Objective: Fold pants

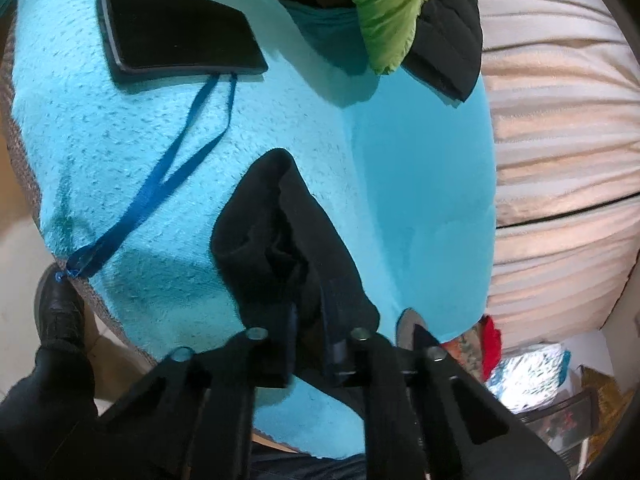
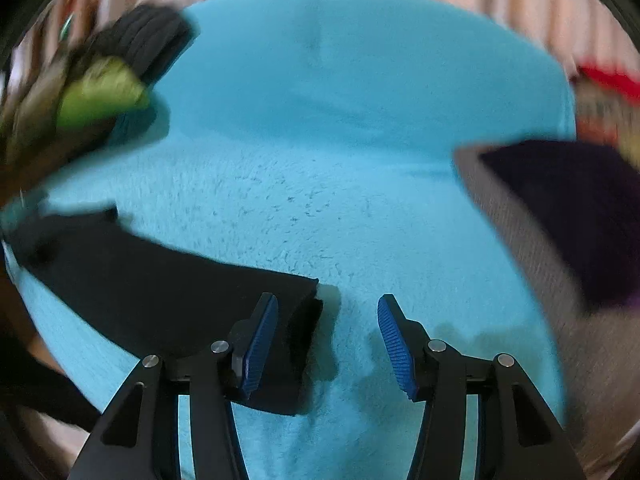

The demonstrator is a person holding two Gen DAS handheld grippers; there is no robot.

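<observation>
The black pants (image 2: 152, 288) lie on a fluffy blue blanket (image 2: 340, 160) that covers a soft seat. In the right wrist view they stretch out as one long strip from the blanket's left edge to the near middle, just in front of the right gripper (image 2: 328, 344). That strip looks like the two legs laid one on top of the other, so my guess is that the first fold is done. The pants are long and flat, so folding them shorter is left to do.

The left gripper (image 1: 308, 320) has its jaws squeezed tight on a bunch of the pants (image 1: 280, 232) and holds that end up off the blanket. The right gripper has its jaws spread wide and holds nothing. One blue pad (image 2: 260, 344) sits over the end of the pants and the other pad (image 2: 394, 350) is over bare blanket. I think it is lined up to grab that end.

I count one pair of pants and two grippers. There is one flat black pad (image 1: 176, 32) near the far left corner of the blanket, with one blue strap (image 1: 172, 172) running from it to the near left edge. One pile of other clothes (image 1: 404, 16), green and black, sits at the far edge. One black shoe (image 1: 58, 304) stands on the floor beside the near left corner.
</observation>
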